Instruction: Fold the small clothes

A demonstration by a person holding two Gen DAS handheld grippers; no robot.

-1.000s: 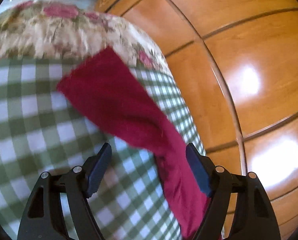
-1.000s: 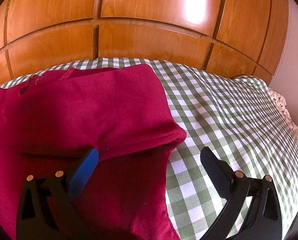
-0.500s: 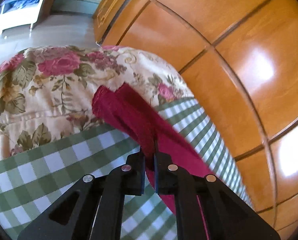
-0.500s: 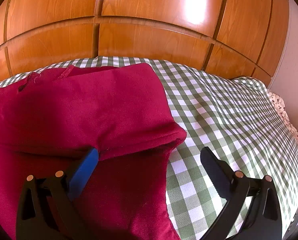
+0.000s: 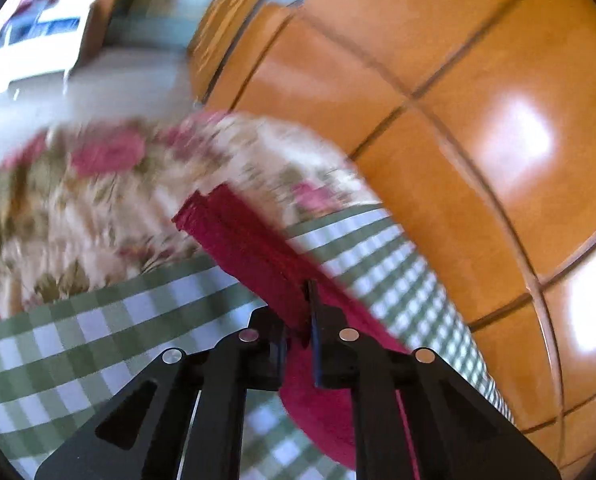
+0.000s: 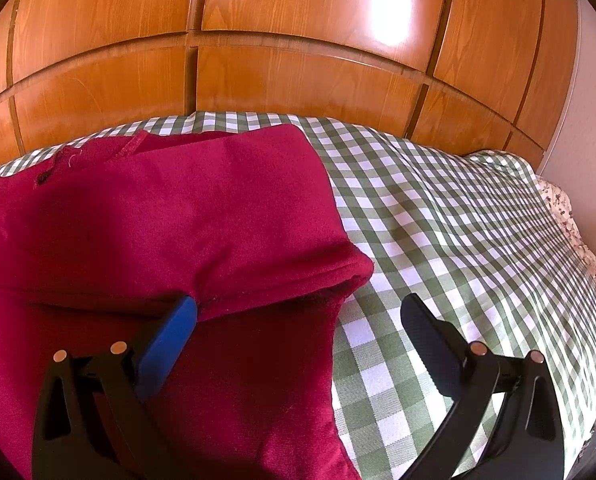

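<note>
My left gripper (image 5: 304, 332) jaws pinch the red garment (image 5: 250, 248); right gripper (image 6: 298, 320) jaws gape empty. I should lift the strip slowly, keeping it taut over the bed (image 6: 438, 216)

I see a green-white checked bedcover (image 6: 438, 216), a floral quilt (image 5: 98, 200) at nine o'clock, glossy wooden wardrobe panels (image 6: 298, 40) at twelve.

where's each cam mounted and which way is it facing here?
Left wrist: on the left gripper, looking down along shut fingers pinching the red garment, floral cover beyond.
Right wrist: on the right gripper, jaws open over the garment, facing the wooden wardrobe.
Shared: garment, checked cloth, wardrobe.
</note>
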